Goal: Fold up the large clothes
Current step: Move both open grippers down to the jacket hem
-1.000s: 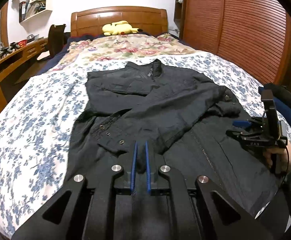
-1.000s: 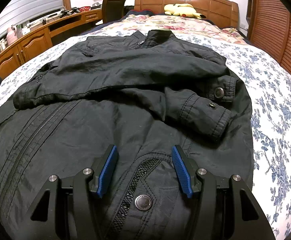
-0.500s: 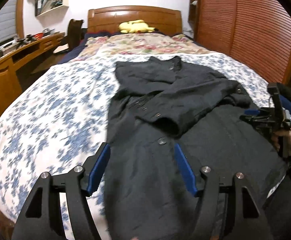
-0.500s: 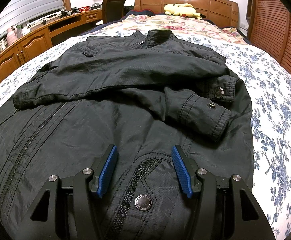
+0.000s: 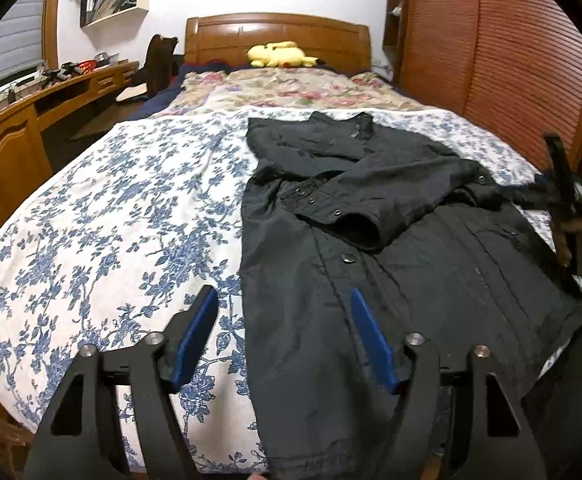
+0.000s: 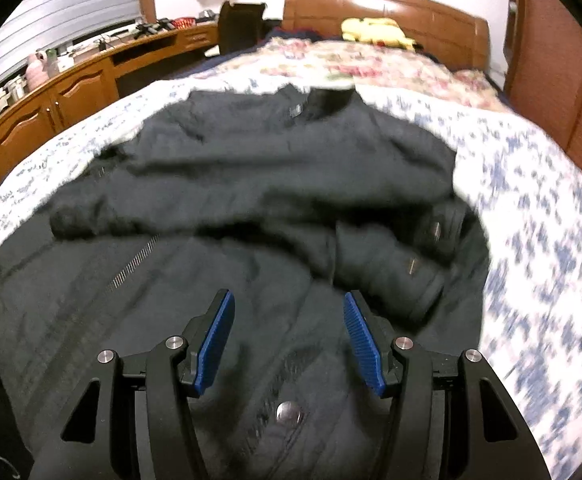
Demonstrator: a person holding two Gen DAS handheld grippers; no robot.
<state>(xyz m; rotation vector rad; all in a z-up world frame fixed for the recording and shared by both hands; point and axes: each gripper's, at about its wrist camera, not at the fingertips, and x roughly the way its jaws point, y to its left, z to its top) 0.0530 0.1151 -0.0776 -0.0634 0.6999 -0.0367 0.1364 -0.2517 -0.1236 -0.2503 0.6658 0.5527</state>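
A black jacket [image 5: 391,240] lies front up on the bed, collar toward the headboard, both sleeves folded across its chest. One cuff [image 5: 355,228] rests at the middle. My left gripper [image 5: 283,300] hovers over the jacket's left edge near the hem. Its jaws are opening, and only the flat fabric edge and the sheet lie below them, unpressed. My right gripper [image 6: 287,300] is open above the lower front of the jacket [image 6: 251,184], gripping nothing. This view is blurred. In the left wrist view the right gripper [image 5: 563,200] shows at the far right, in a hand.
The bed has a blue floral sheet [image 5: 111,240] and a flowered quilt toward the wooden headboard, where a yellow plush toy [image 5: 279,54] lies. A wooden desk [image 5: 11,132] runs along the left. A slatted wardrobe [image 5: 511,60] stands on the right.
The left gripper, shut over the folded sleeve a second ago, has opened and shifted left to the jacket's edge. The right gripper has risen a little and stays open.
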